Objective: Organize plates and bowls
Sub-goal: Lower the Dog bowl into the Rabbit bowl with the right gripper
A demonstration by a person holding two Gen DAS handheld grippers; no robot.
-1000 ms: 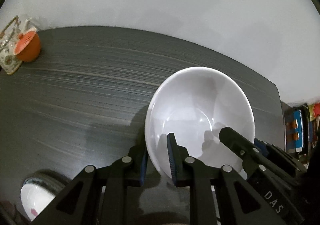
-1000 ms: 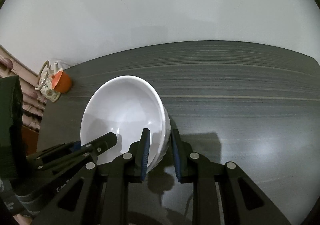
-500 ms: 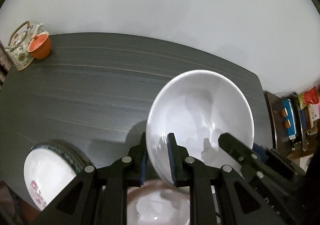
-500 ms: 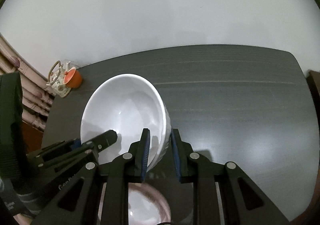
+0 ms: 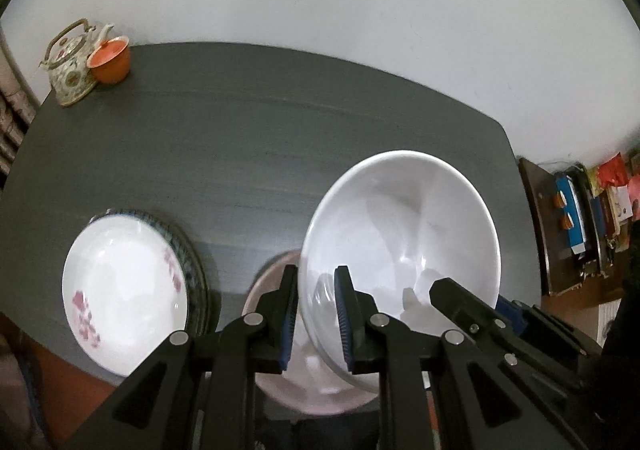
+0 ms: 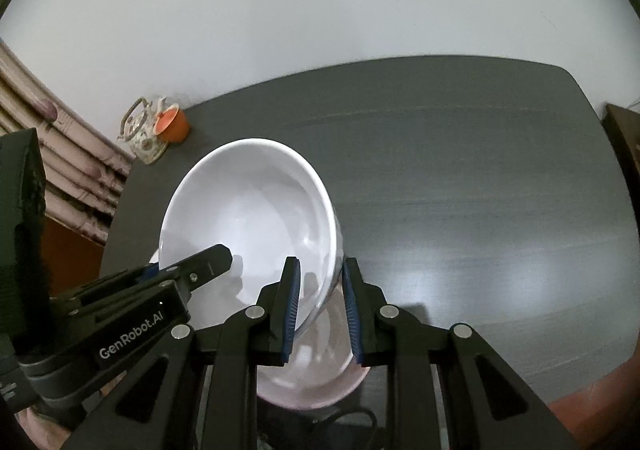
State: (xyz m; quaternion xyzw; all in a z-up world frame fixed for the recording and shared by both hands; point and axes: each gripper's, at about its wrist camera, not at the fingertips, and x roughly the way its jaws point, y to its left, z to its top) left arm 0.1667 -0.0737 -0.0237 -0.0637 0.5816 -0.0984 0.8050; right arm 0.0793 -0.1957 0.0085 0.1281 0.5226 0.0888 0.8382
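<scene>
A large plain white bowl (image 5: 404,234) hangs tilted above the dark table, held from both sides. My left gripper (image 5: 316,310) is shut on its left rim. My right gripper (image 6: 318,302) is shut on its right rim, and the bowl (image 6: 256,218) fills the middle of the right wrist view. Under the bowl lies a pinkish plate (image 5: 288,374), also in the right wrist view (image 6: 316,370). A white plate with pink flowers (image 5: 120,290) rests on a blue-patterned plate (image 5: 192,262) at the near left.
A patterned teapot (image 5: 72,62) and an orange cup (image 5: 110,60) stand at the table's far left corner (image 6: 172,124). The dark table (image 5: 280,122) ends at a white wall. A cluttered shelf (image 5: 580,218) stands off the right edge.
Both grippers have lifted the white bowl and drawn it back toward the near edge. The pinkish plate and the flowered plate have come into view below.
</scene>
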